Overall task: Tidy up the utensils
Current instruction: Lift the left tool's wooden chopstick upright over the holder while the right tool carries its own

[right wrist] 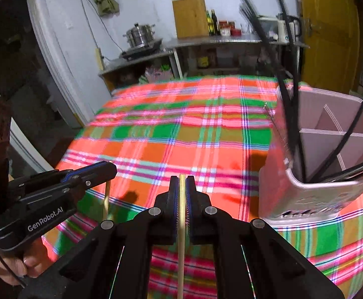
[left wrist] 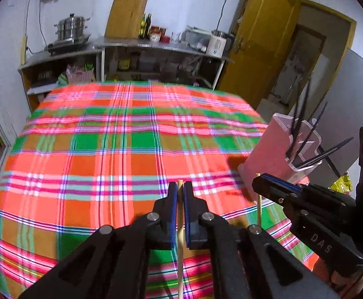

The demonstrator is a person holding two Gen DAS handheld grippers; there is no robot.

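Observation:
My left gripper [left wrist: 180, 186] is shut on a pale wooden chopstick [left wrist: 180, 249] that stands upright between its pads. My right gripper [right wrist: 182, 182] is shut on a second wooden chopstick [right wrist: 181, 244], also upright. In the left wrist view the right gripper [left wrist: 260, 183] sits to the right, its chopstick [left wrist: 259, 206] hanging below it. In the right wrist view the left gripper [right wrist: 106, 172] sits to the left with its chopstick [right wrist: 106, 199]. A pink divided utensil holder [left wrist: 273, 147] [right wrist: 313, 191] stands at the table's right edge, holding several black chopsticks [right wrist: 291, 104].
The table wears a red, green and orange plaid cloth [left wrist: 121, 149]. Behind it stand a metal counter [left wrist: 161, 46] with bottles and a kettle, a steamer pot [left wrist: 70, 27] on a cooktop, and a yellow door [left wrist: 263, 42] at the right.

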